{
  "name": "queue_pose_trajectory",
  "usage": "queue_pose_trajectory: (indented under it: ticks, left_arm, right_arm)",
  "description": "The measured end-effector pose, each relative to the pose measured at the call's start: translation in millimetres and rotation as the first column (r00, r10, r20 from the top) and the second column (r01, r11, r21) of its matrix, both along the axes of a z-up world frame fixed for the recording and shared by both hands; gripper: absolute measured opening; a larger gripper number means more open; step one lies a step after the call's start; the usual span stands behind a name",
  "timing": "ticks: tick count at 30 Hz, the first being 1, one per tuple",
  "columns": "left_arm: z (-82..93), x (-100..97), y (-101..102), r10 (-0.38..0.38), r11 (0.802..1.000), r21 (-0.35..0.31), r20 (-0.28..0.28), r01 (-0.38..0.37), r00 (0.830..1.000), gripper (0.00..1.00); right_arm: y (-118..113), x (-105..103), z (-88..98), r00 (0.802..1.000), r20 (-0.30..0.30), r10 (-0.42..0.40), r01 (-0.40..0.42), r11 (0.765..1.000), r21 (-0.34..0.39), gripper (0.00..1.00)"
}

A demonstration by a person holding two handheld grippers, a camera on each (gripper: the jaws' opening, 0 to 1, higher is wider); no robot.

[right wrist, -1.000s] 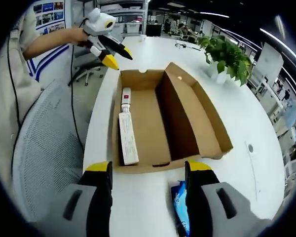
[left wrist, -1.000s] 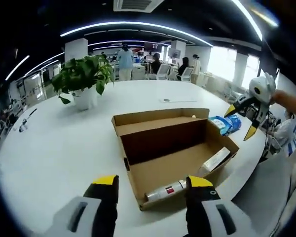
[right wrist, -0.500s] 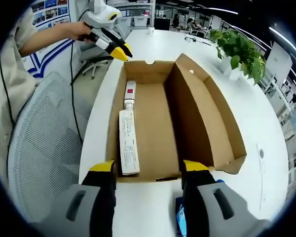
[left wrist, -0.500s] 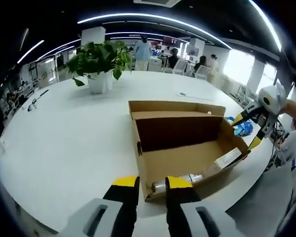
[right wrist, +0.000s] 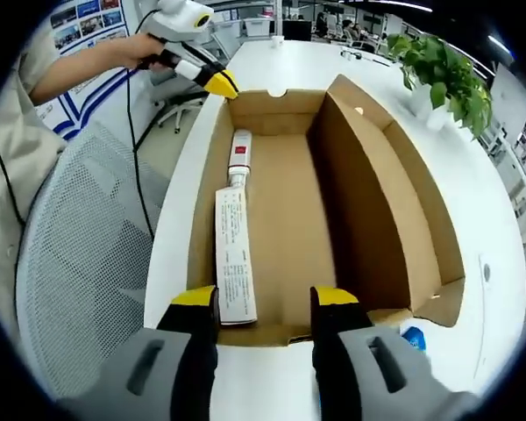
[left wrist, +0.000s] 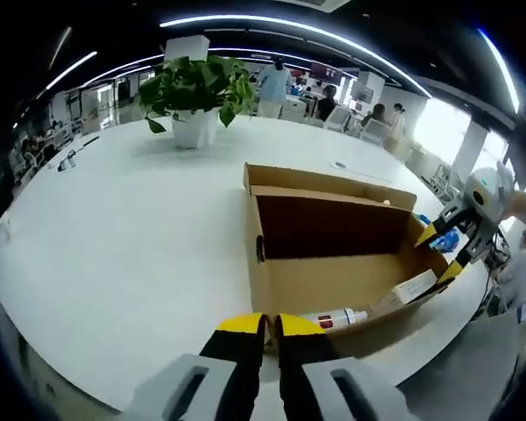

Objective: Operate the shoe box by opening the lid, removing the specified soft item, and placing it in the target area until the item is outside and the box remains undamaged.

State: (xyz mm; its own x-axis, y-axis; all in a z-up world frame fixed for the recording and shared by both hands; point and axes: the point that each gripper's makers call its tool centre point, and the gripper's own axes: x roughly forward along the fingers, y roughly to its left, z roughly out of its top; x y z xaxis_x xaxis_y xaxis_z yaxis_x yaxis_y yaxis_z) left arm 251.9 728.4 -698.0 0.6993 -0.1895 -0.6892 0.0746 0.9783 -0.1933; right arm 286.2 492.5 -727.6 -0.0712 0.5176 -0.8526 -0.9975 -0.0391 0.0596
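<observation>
An open cardboard shoe box (left wrist: 333, 281) (right wrist: 289, 202) lies on the white table (left wrist: 114, 237), its lid flap standing along one long side. Inside are a white tube with a red label (left wrist: 333, 318) (right wrist: 239, 156) and a long white carton (left wrist: 412, 288) (right wrist: 232, 263). A blue soft pack (right wrist: 412, 338) (left wrist: 444, 239) lies on the table outside the box, by its end. My left gripper (left wrist: 269, 326) (right wrist: 219, 83) is shut, tips at the box's corner by the tube. My right gripper (right wrist: 263, 303) (left wrist: 440, 254) stands open astride the opposite end wall.
A potted plant (left wrist: 197, 92) (right wrist: 443, 66) stands farther back on the table. A grey mesh chair (right wrist: 79, 263) sits off the table's edge beside the box. A person's arm (right wrist: 79, 70) holds the left gripper. People sit at desks in the background.
My left jaws have gone from wide open to shut and come up to the box's corner. My right gripper has moved forward over the box's end, its jaws a little narrower.
</observation>
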Motion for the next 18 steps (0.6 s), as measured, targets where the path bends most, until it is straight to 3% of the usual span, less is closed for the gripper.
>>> queue_pose_trajectory:
  ticks: [2, 7, 18]
  left_arm:
    - [-1.0, -0.1, 0.4, 0.006, 1.0, -0.005, -0.006, -0.006, 1.0, 0.05]
    - [-1.8, 0.0, 0.6, 0.011, 1.0, -0.003, -0.009, -0.011, 1.0, 0.04]
    - [-3.6, -0.5, 1.3, 0.017, 1.0, -0.001, -0.013, -0.017, 1.0, 0.04]
  right_arm:
    - [2.7, -2.7, -0.5, 1.0, -0.028, -0.007, 0.008, 1.0, 0.007, 0.38]
    - [3.5, -4.6, -7.3, 0.999, -0.033, -0.002, 0.001, 1.0, -0.014, 0.37]
    - [7.1, -13.1, -16.8, 0.999, -0.043, 0.006, -0.008, 0.999, -0.039, 0.19]
